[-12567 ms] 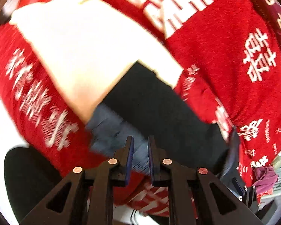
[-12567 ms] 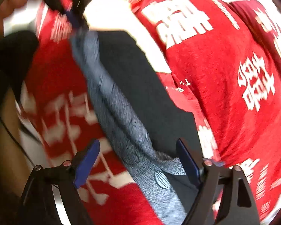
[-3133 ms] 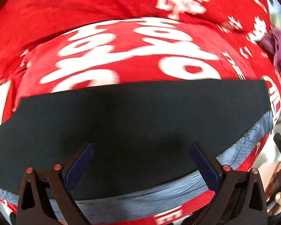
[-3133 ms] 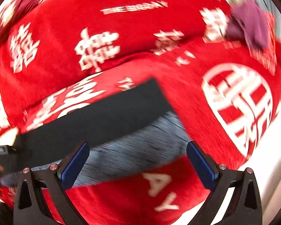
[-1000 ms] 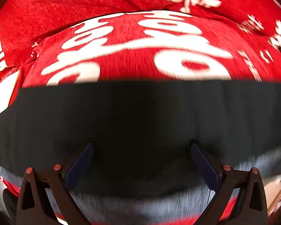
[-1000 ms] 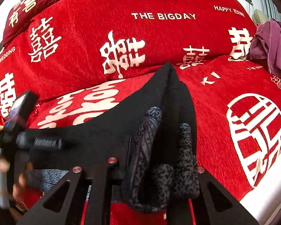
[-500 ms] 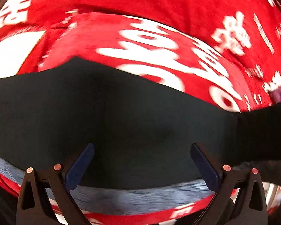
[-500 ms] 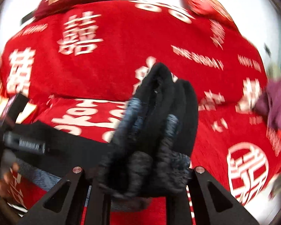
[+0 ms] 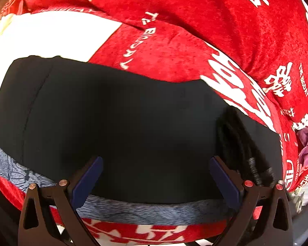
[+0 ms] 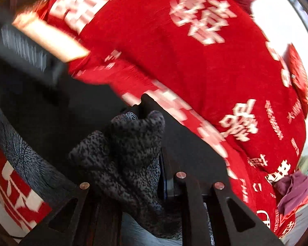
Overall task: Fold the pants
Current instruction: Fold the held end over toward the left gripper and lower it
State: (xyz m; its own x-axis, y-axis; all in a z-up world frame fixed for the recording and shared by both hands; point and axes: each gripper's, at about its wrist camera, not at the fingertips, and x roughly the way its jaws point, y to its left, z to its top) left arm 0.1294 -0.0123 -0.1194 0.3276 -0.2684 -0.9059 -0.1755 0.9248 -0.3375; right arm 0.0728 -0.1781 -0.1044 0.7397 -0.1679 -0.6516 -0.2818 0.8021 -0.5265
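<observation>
Tongs on the right (image 10: pixel 133 184) clamp a bunched end of the pants (image 9: pixel 133 112), lifting it clear, likely to carry that end over the rest for a fold. Left tongs (image 9: pixel 154 176) hang spread wide above the flat black panel, gripping nothing, seemingly ready to pin or smooth it. Those pants lie across the red blanket (image 9: pixel 195 30), their grey inner lining (image 9: pixel 143 212) showing along the near edge. A purple cloth (image 10: pixel 291 192) sits well apart.
</observation>
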